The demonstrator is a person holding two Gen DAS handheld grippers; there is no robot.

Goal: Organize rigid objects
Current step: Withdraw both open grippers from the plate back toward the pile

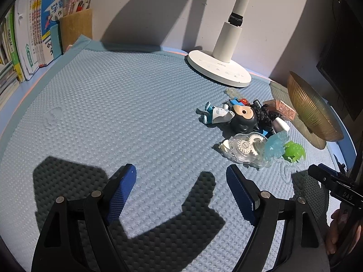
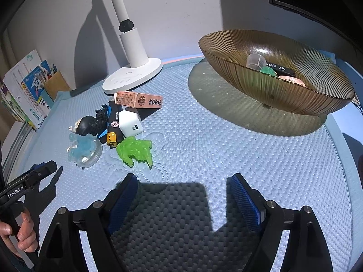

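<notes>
A pale blue quilted mat (image 2: 226, 149) covers the surface in front of you. At its far right sits a wide ribbed amber bowl (image 2: 295, 99), already holding a clear cup (image 2: 256, 60), a black item and a green piece. A white lamp base (image 2: 133, 77) stands at the back, with books (image 1: 29, 45) and a pencil holder (image 1: 76, 28) far left. Between lamp and bowl lies the pile of toys (image 2: 118, 124): a pink box (image 2: 138, 100), a white cube (image 2: 131, 122), a black figure (image 1: 244, 119), a clear tape dispenser (image 1: 246, 148) and a green creature (image 2: 136, 150). Your left claw (image 1: 181, 192) and right claw (image 2: 185, 198) both hang released over bare mat, near the pile, grasping nothing.
</notes>
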